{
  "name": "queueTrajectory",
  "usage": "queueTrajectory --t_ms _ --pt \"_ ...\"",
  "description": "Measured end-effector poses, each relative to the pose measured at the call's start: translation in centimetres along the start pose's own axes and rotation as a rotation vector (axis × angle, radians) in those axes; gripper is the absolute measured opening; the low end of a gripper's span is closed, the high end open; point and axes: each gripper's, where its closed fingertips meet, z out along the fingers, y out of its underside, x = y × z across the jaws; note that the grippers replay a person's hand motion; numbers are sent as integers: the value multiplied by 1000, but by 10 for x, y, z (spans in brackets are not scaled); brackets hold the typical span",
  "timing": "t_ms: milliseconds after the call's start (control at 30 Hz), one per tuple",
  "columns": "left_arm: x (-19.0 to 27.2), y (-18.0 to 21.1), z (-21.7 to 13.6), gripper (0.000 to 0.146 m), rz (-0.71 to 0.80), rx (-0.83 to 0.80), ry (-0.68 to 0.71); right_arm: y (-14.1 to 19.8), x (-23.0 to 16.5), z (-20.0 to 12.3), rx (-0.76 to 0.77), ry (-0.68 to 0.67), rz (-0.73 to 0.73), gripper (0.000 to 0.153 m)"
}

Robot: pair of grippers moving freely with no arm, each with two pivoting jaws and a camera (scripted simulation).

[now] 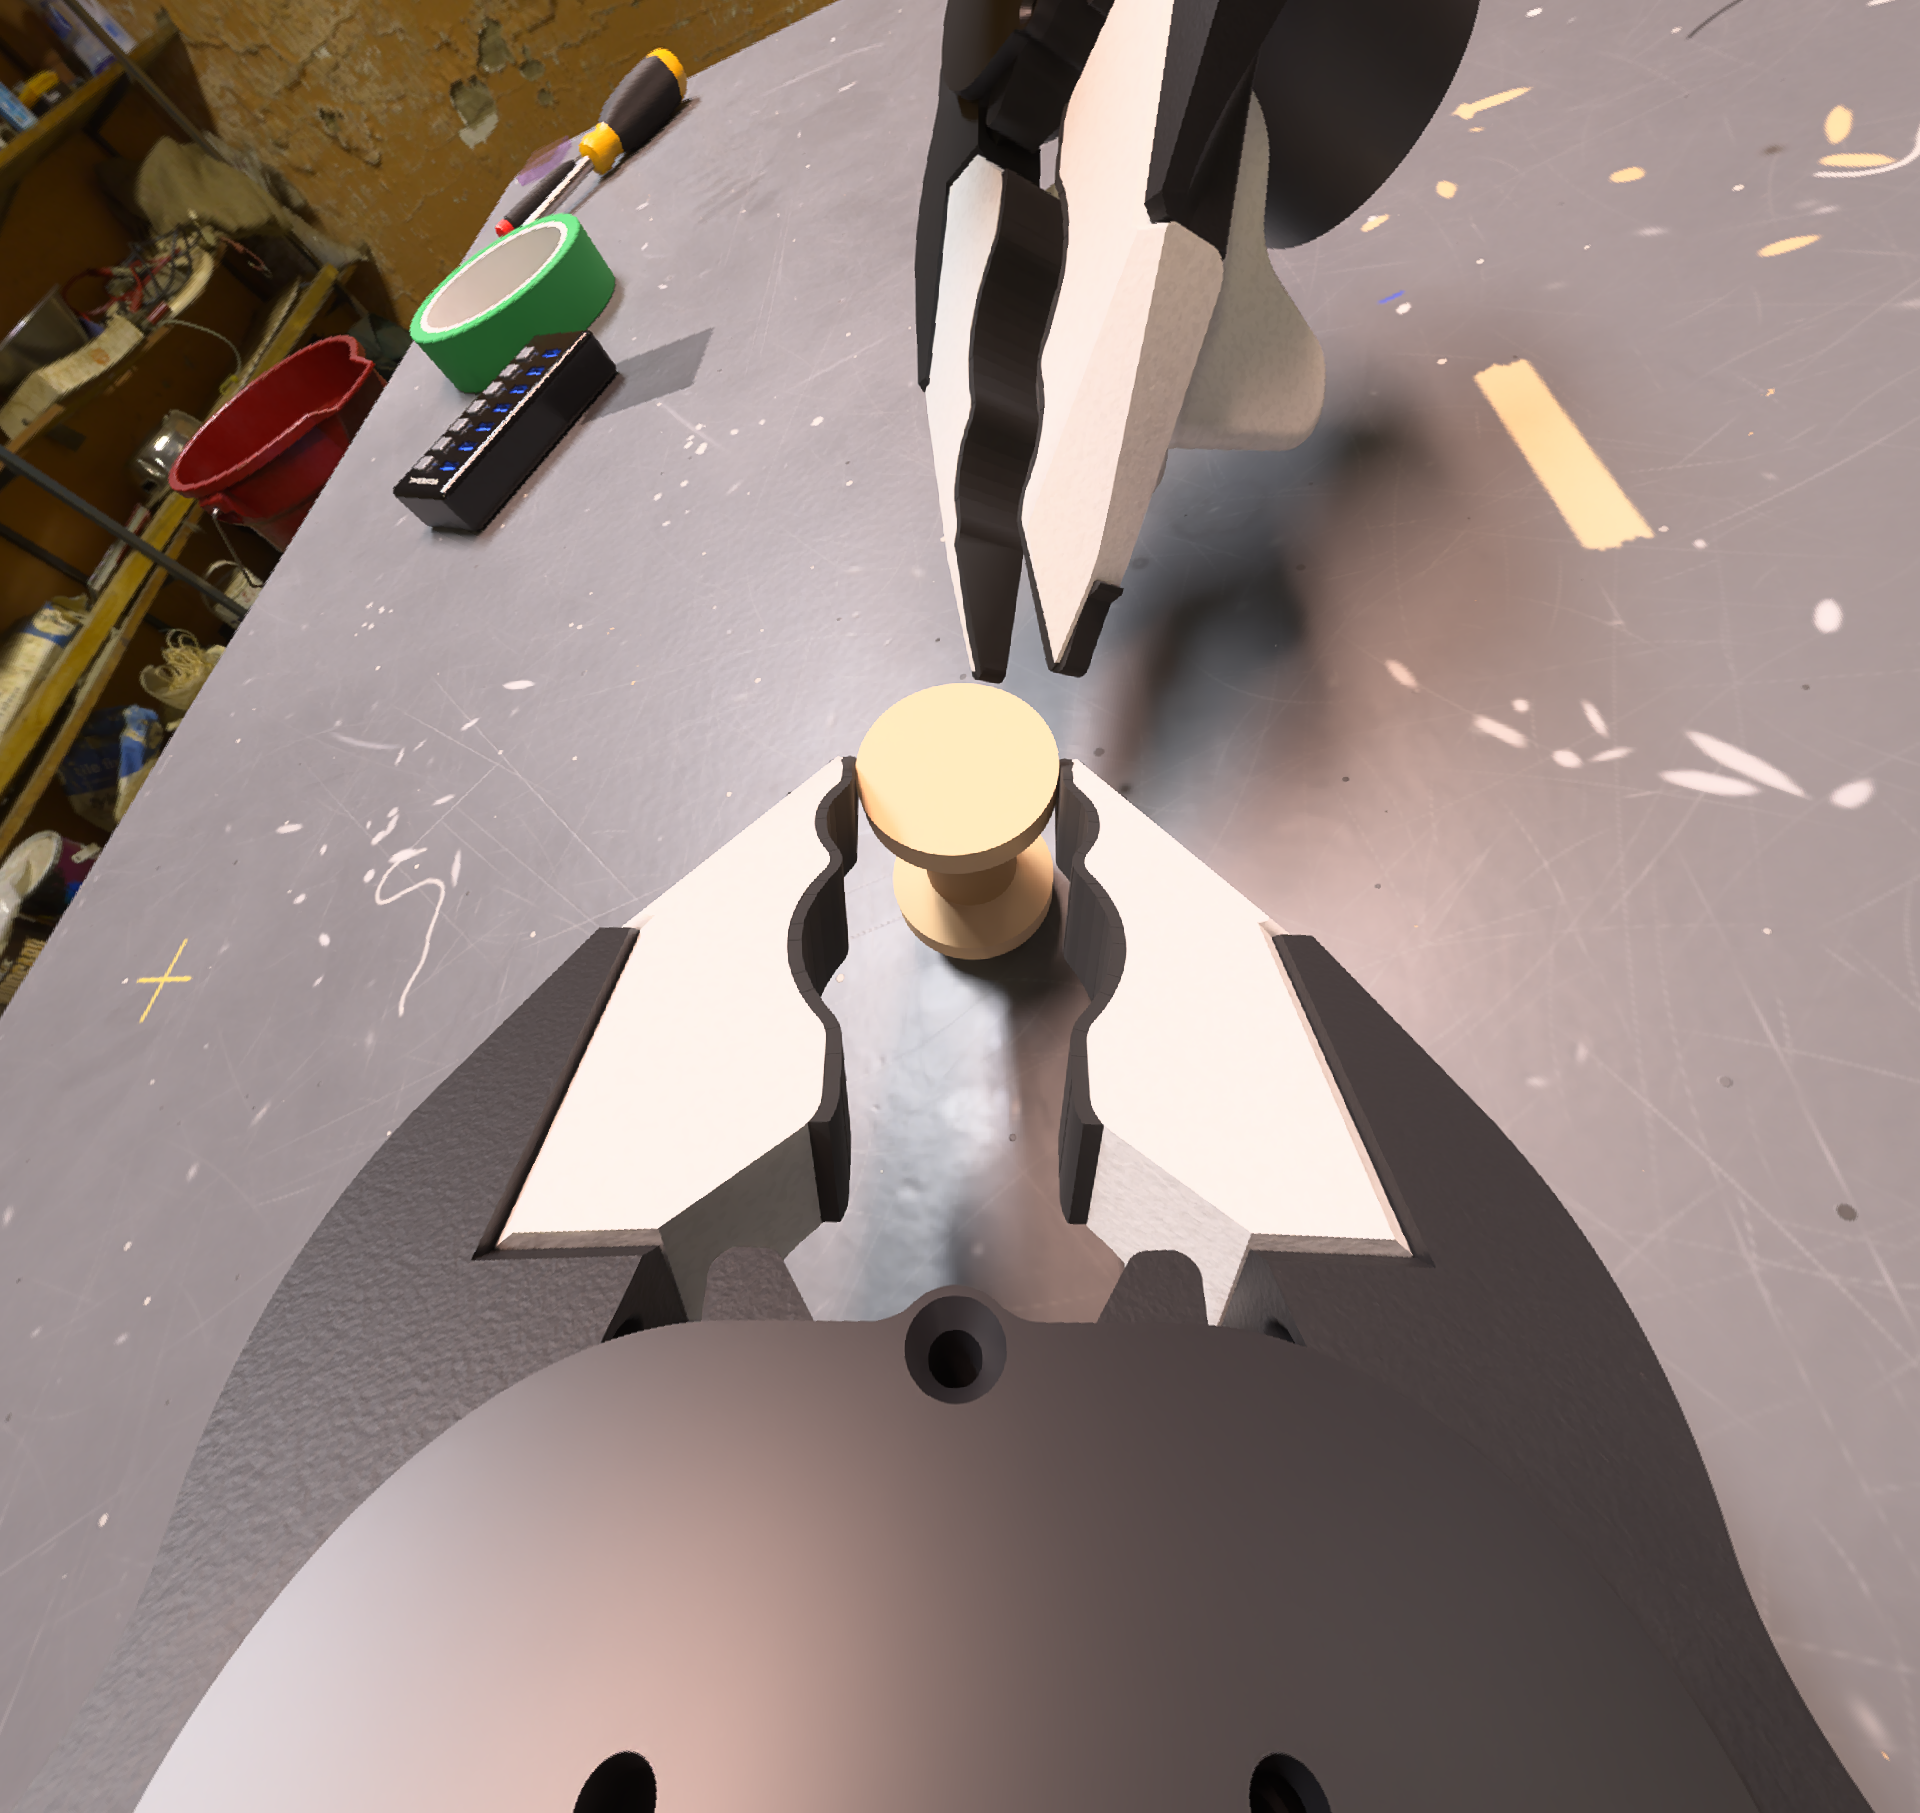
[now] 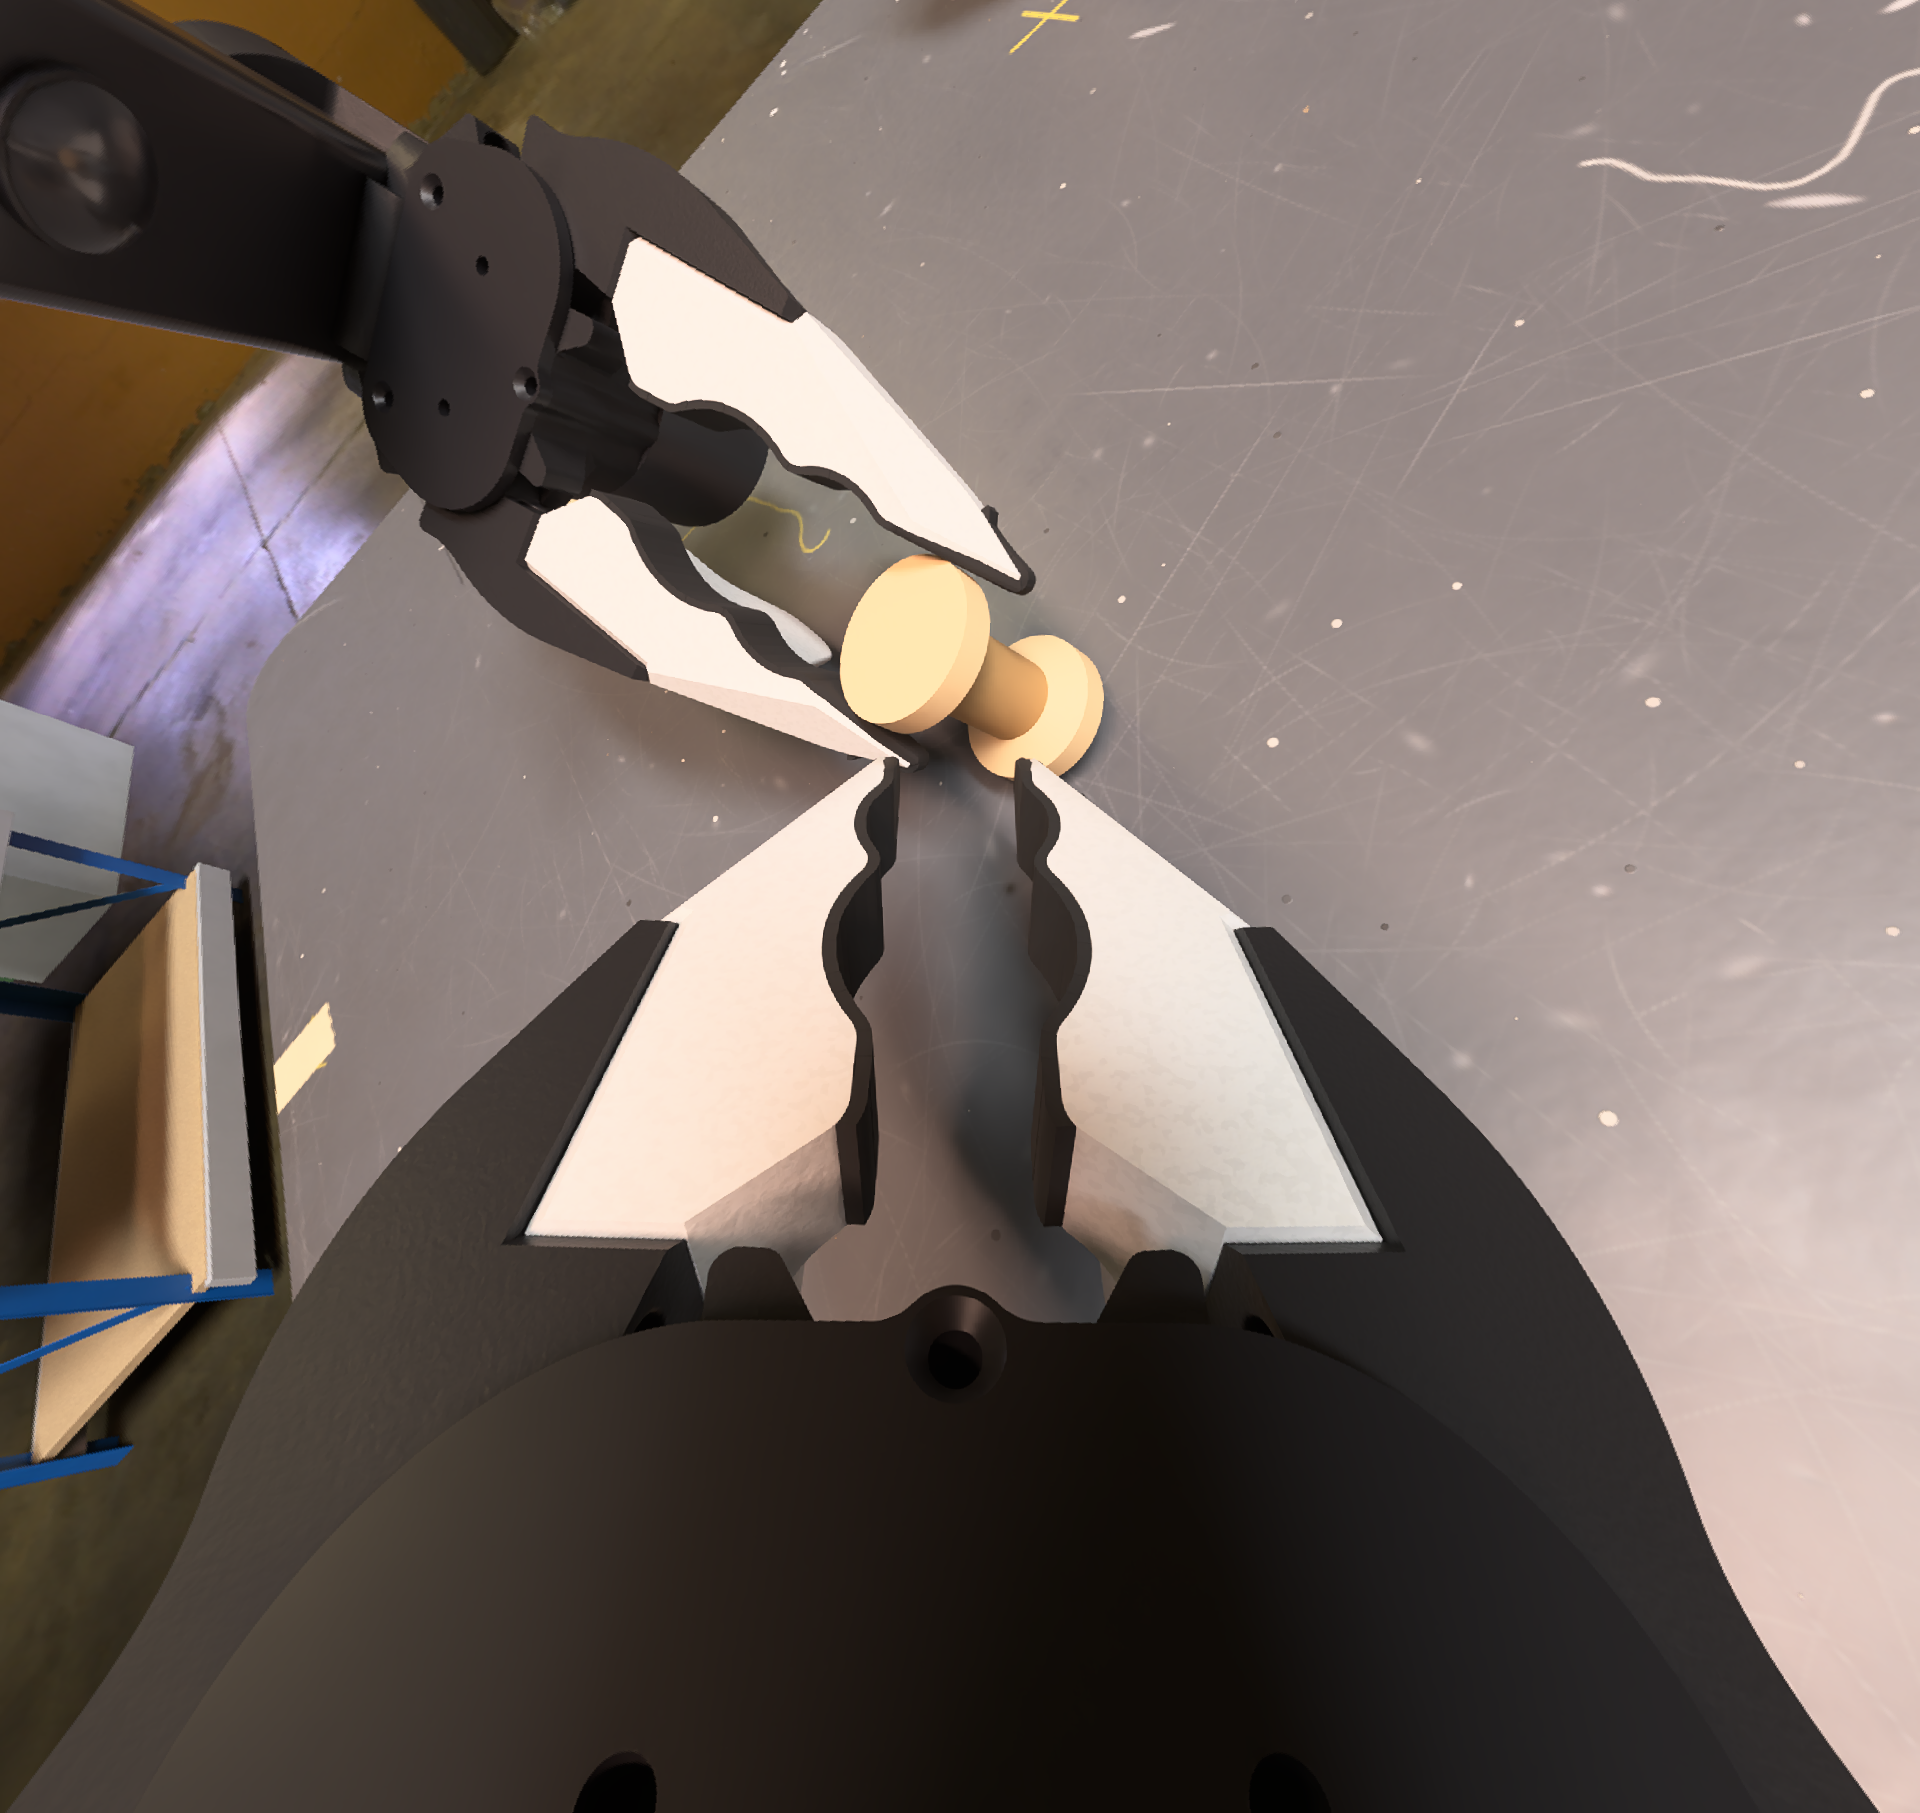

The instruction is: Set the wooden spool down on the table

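My left gripper (image 1: pixel 958 776) has its jaws clamped on the top flange of the wooden spool (image 1: pixel 961 813), which stands upright on the grey table (image 1: pixel 623 724). My right gripper (image 2: pixel 953 771) hovers just beside the spool with jaws apart, empty. Green tape roll (image 1: pixel 514 298) sits well apart.

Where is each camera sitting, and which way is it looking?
Left wrist view: sits on the left claw, looking down along its fingers at the wooden spool they grip by its top disc, above the table; the right claw hangs opposite.
Right wrist view: sits on the right claw, looking along its empty, parted fingers at the spool and the left claw.
Shared: spool, table, both claws.
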Motion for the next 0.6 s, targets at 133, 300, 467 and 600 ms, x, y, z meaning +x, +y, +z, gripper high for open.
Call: queueTrajectory --t_ms 133,300,467,600 --pt "1 0 0 38 3 1 3 0 0 1 2 0 -1 22" --pt "2 -1 0 38 8 3 8 -1 2 0 10 10 -8 22" --pt "4 -1 -1 38 16 6 18 -2 5 0 10 43 -31 21" --pt "6 -1 -1 38 29 8 24 -3 4 0 12 42 -41 21"
